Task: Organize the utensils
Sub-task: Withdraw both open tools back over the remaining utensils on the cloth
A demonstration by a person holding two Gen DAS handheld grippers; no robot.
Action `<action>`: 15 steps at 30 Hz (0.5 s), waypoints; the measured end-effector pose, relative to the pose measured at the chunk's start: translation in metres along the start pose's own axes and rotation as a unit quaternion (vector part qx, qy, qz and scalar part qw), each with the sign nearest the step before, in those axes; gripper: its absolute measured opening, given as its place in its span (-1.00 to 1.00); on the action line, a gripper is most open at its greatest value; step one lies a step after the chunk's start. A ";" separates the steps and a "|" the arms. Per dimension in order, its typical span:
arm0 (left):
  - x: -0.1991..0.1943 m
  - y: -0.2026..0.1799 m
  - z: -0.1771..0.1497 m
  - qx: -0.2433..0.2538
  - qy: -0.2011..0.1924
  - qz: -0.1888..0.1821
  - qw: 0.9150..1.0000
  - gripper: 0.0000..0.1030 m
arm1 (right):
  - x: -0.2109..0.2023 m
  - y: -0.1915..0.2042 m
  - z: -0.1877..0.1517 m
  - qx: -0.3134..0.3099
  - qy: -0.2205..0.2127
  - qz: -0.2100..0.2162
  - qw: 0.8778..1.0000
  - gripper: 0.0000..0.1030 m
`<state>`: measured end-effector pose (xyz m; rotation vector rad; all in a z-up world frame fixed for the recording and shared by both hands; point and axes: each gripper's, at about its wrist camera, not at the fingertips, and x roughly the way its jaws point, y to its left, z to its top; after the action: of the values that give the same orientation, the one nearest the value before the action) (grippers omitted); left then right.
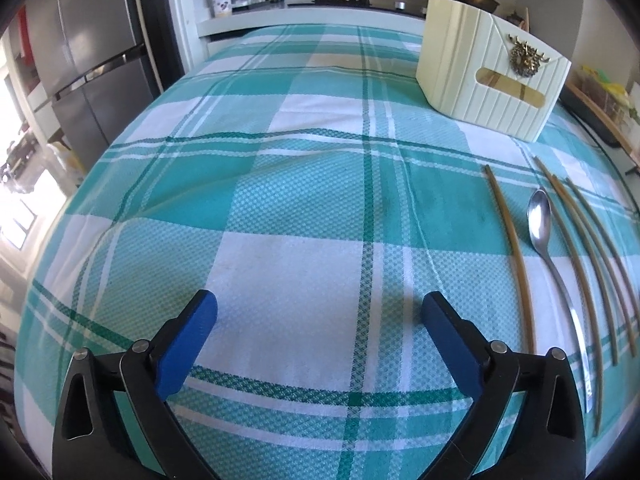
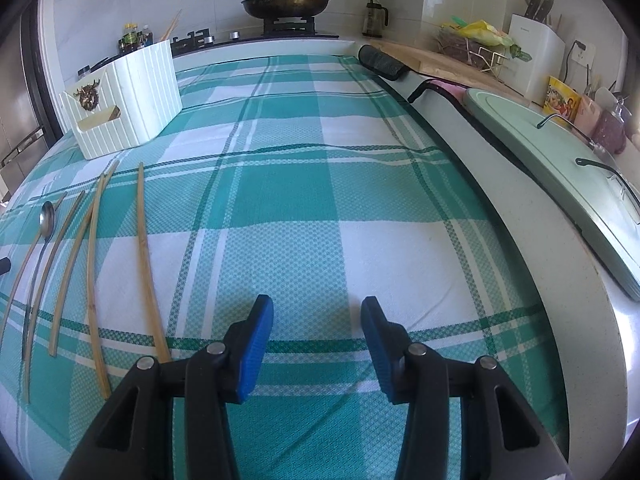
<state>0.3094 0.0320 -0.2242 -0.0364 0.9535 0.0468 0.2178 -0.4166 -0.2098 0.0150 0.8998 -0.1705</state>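
Note:
Several bamboo chopsticks [image 1: 514,248] and a metal spoon [image 1: 542,224] lie side by side on the teal checked cloth [image 1: 304,184], at the right of the left wrist view. In the right wrist view the chopsticks [image 2: 146,248] and spoon [image 2: 46,216] lie at the left. A cream ribbed holder box [image 1: 492,80] stands behind them; it also shows in the right wrist view [image 2: 128,100], with chopsticks sticking up from it. My left gripper [image 1: 320,312] is open and empty, left of the utensils. My right gripper [image 2: 318,316] is open and empty, right of them.
A stove with a lidded pan [image 2: 286,2] stands at the back. A fridge [image 1: 92,60] is at the left. A pale green board [image 2: 560,160], a wire rack [image 2: 472,50] and a knife block [image 2: 534,48] sit on the counter to the right.

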 end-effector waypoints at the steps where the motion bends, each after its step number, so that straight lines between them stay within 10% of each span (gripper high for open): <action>1: 0.001 -0.001 0.001 0.000 0.000 0.001 1.000 0.99 | 0.000 0.000 0.000 0.000 0.000 0.000 1.000 -0.10; 15: 0.001 -0.001 0.000 0.000 0.000 0.002 1.000 0.99 | 0.000 0.001 0.000 -0.002 0.000 -0.001 1.000 -0.09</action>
<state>0.3100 0.0313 -0.2247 -0.0351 0.9539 0.0510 0.2177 -0.4161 -0.2099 0.0112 0.9001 -0.1708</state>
